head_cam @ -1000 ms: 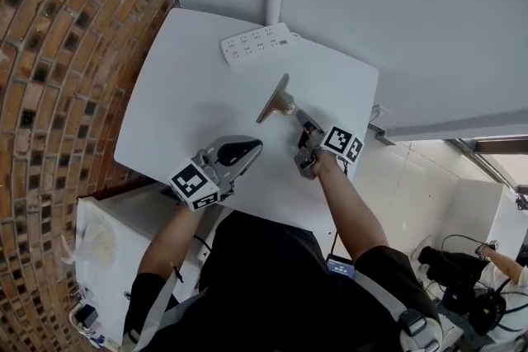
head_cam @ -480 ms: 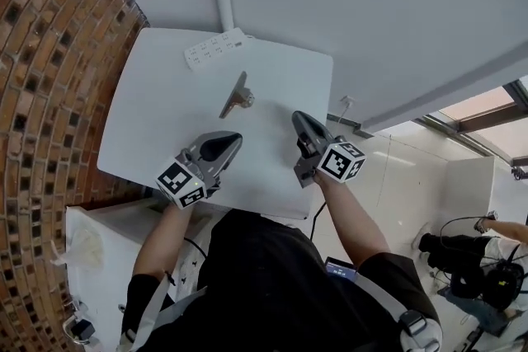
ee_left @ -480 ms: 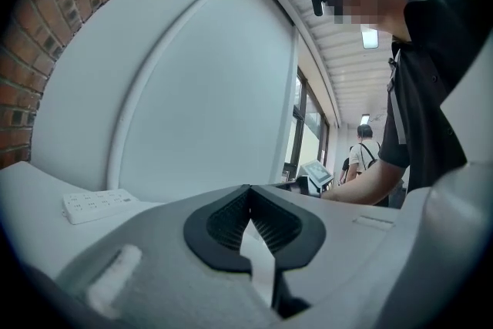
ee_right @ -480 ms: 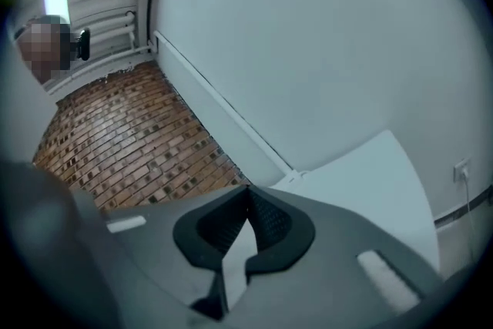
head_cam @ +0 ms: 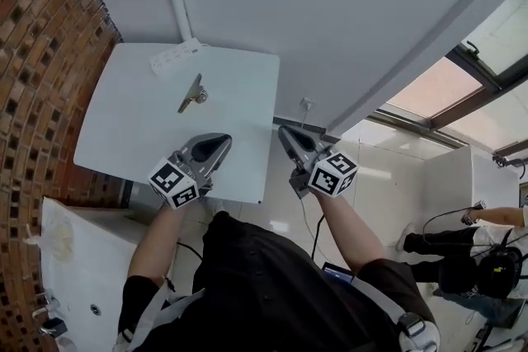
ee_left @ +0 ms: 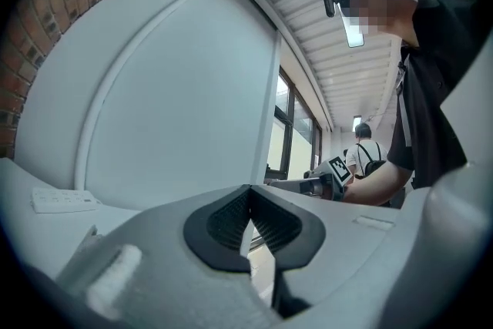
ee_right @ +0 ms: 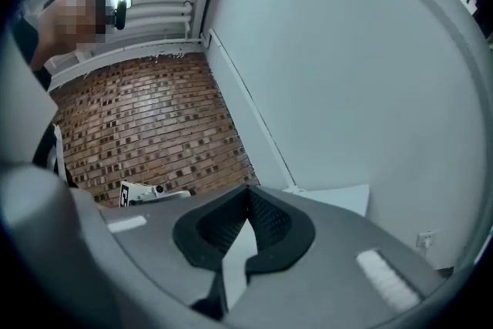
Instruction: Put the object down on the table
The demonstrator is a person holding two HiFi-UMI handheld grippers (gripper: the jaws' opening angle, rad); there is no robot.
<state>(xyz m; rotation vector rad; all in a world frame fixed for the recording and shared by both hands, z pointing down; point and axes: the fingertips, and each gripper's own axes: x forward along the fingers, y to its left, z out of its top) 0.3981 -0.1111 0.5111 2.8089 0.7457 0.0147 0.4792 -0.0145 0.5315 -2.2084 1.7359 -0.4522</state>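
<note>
Moved: right gripper (head_cam: 283, 133) has drawn back from the metal object (head_cam: 192, 93), which it was touching a second ago. Its jaws now hang past the right edge of the table (head_cam: 124, 136), over the floor. Left gripper (head_cam: 221, 142) keeps its place over the near part of the table.
Left jaws: closed, the two ribbed pads (ee_left: 227, 219) meeting at their tips, with nothing between them.
Right jaws: closed the same way, tips touching, empty.
Metal object: one, lying on the table and free of both grippers. It is ahead of the left jaws and well apart from them, and ahead and to the left of the right jaws, farther off still.
Power strip (head_cam: 177, 56): one, white, at the far edge of the table. It lies beyond the metal object from both pairs of jaws, near it but not touching it.
Grippers: two, side by side, tips pointing away from the person, with the table's right edge between them.
Marker cubes: two, one (head_cam: 173, 181) behind the left jaws and one (head_cam: 333, 173) behind the right jaws, each at the person's hand.
Table: one, white, lying under the left jaws.
Brick wall (head_cam: 41, 53): to the left of the left jaws, beyond the table.
Bystander (ee_left: 362, 154): one, wearing a backpack, seen in the left gripper view beyond the right gripper.
</note>
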